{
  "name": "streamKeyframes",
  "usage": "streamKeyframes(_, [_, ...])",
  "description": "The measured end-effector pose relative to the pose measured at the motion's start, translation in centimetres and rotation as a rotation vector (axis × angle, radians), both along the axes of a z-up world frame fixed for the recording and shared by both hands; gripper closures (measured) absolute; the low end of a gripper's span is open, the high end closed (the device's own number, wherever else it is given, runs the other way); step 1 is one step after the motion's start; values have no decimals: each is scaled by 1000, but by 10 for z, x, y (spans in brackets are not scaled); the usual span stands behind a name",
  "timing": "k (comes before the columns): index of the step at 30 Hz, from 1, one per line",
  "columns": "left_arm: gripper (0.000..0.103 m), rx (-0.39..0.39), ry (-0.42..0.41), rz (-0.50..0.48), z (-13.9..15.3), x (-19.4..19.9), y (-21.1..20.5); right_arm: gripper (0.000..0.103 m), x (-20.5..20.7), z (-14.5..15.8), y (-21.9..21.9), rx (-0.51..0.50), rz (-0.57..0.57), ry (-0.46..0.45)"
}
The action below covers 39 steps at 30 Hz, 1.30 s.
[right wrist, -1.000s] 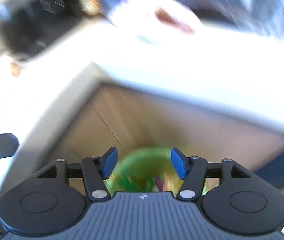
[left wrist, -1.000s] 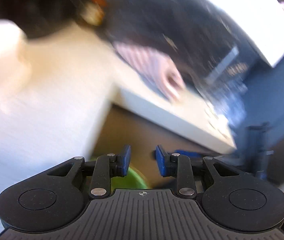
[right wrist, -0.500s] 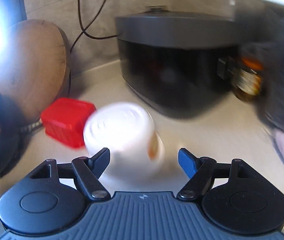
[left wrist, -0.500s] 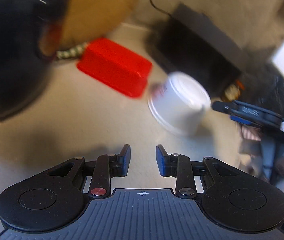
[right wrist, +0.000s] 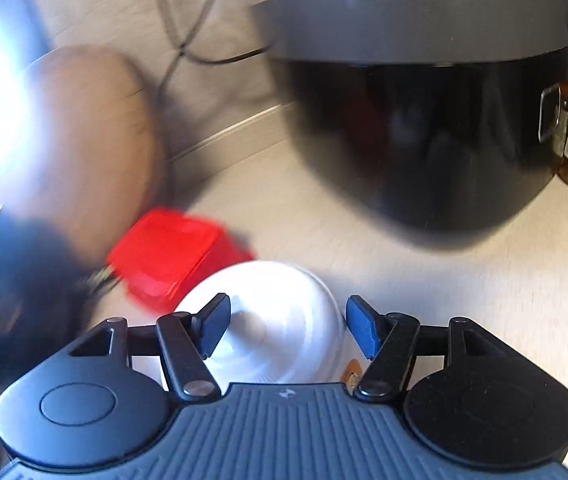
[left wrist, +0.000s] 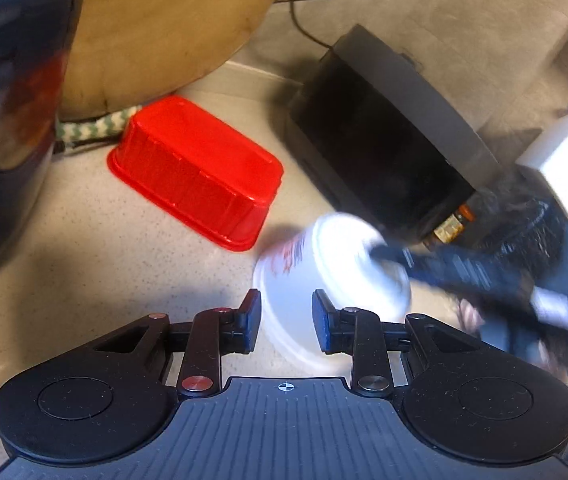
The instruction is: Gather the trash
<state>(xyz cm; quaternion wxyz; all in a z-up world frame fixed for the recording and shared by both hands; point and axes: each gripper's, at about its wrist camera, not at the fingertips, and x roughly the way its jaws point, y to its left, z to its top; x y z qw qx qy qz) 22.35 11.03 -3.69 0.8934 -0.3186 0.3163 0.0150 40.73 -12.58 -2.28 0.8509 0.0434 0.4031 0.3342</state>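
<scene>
The right gripper (right wrist: pixel 288 330) is closing around 1 upturned white cup (right wrist: pixel 272 320) on the table (right wrist: pixel 464 280), pads not yet pressing. The left gripper (left wrist: pixel 286 322) hangs part open, empty. 1 red tray (left wrist: pixel 200 168) lies upside down just beside the cup.

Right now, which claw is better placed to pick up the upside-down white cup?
Right. The right claw already straddles the white cup and its jaws are closing. The left claw sits nearer the cup's rim, its gap looking too narrow.
</scene>
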Motion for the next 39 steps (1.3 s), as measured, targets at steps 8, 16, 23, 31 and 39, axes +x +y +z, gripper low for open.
streamKeyframes(8, [72,5,-21,-37,1,28,-3,38,-84,4,-37,28,63,73])
streamKeyframes(16, [71,8,-6,-220,-2,32,-46,38,-131,7,-106,-44,-269,-27])
streamKeyframes(23, [64,106,-28,-472,5,17,-94,38,-142,-31,-159,-84,-567,76])
streamKeyframes(31, [64,105,-16,-474,5,10,-100,39,-172,-94,-180,13,-544,317])
streamKeyframes(39, [66,94,-40,-389,16,7,-78,58,-183,-55,-170,171,-386,253])
